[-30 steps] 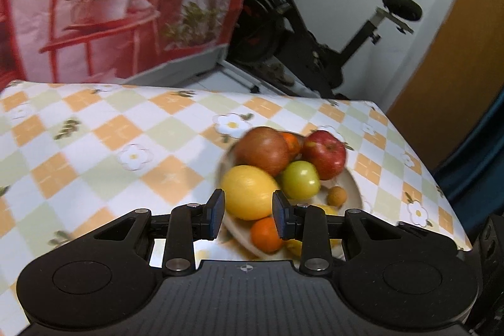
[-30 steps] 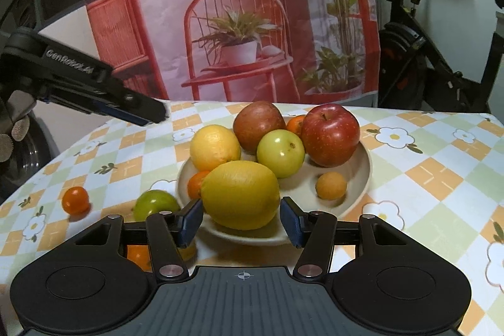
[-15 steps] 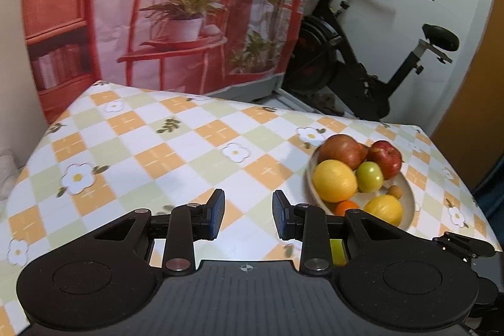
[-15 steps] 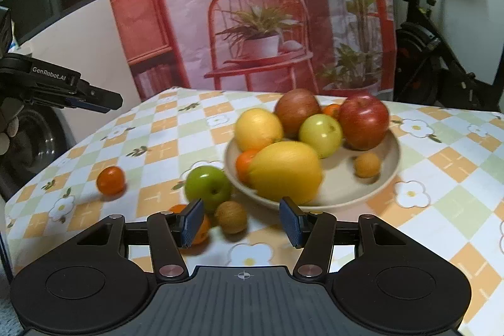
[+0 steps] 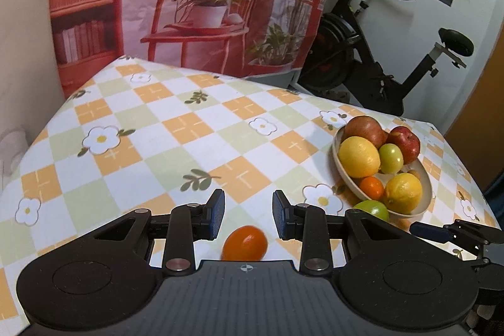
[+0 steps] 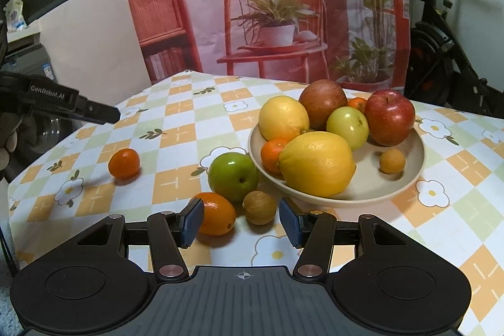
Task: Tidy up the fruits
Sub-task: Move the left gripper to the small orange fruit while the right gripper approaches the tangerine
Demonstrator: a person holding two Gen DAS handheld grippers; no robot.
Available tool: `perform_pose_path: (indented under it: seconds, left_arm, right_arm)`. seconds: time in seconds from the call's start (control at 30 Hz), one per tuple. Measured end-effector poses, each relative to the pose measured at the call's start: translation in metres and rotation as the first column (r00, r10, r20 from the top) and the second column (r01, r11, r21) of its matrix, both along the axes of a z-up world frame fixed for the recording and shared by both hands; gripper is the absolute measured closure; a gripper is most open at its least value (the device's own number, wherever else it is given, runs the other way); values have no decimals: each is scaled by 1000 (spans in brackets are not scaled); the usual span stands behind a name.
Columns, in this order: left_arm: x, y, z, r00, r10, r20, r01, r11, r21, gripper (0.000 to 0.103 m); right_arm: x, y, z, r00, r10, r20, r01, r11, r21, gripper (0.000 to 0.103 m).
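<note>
Now your left gripper (image 5: 249, 218) has its jaws parted with nothing between the pads, and the small orange (image 5: 245, 243) sits on the cloth just below the gap, so you look lined up to drop onto it. Your right gripper (image 6: 241, 221) is parted wider and also empty, its left pad close beside the other loose orange (image 6: 215, 218), with the brown round fruit (image 6: 259, 207) and the green apple (image 6: 233, 177) just beyond. All of these lie outside the bowl (image 6: 419, 161), which already carries lemons, apples and a tangerine, so I'd judge they're the stragglers waiting to go in, each hand taking its nearest one
</note>
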State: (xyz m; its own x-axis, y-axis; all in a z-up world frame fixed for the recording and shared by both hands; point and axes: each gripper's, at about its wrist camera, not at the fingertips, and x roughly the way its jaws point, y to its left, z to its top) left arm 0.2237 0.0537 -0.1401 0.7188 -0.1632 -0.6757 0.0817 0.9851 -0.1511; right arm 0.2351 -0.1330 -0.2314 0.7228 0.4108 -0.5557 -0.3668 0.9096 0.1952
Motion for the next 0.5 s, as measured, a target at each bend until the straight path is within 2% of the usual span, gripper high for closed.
perform_pose_path:
  seconds: [0.23, 0.5]
  left_arm:
    - [-5, 7, -7, 1000, 15, -6, -15, 1000, -6, 68]
    - [-7, 3, -17, 1000, -18, -21, 18, 1000, -13, 66]
  right_arm:
    - [5, -4, -1, 999, -41, -10, 41, 999, 31, 59]
    - [2, 16, 0, 999, 40, 0, -40, 999, 3, 61]
